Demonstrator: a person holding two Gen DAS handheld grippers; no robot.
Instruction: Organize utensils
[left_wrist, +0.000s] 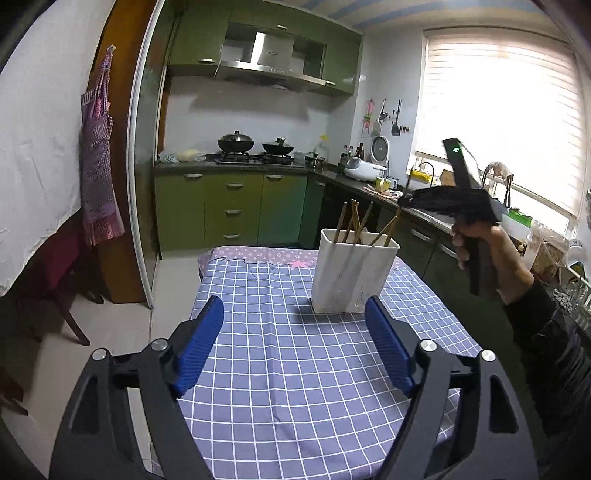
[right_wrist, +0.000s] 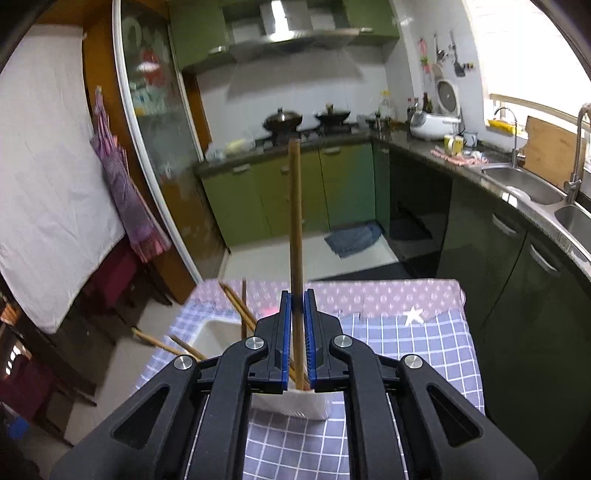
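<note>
A white utensil holder (left_wrist: 354, 273) stands on the table's blue checked cloth (left_wrist: 288, 369) with several wooden chopsticks (left_wrist: 352, 221) leaning in it. My left gripper (left_wrist: 295, 343) is open just in front of the holder, low over the cloth, with nothing between its blue pads (left_wrist: 199, 347). A hand holds my right gripper (left_wrist: 404, 201) above the holder's right side. In the right wrist view, my right gripper (right_wrist: 295, 306) is shut on one upright chopstick (right_wrist: 295, 221). Its lower end points into the holder (right_wrist: 295, 404) beneath, and other chopsticks (right_wrist: 236, 306) lean out to the left.
The table's far edge is covered by a purple patterned cloth (left_wrist: 251, 254). A dark red chair (left_wrist: 55, 266) stands left of the table under a hanging apron (left_wrist: 98, 155). Green cabinets with a stove (left_wrist: 255, 157) line the back, and a counter with a sink (right_wrist: 524, 181) runs along the right.
</note>
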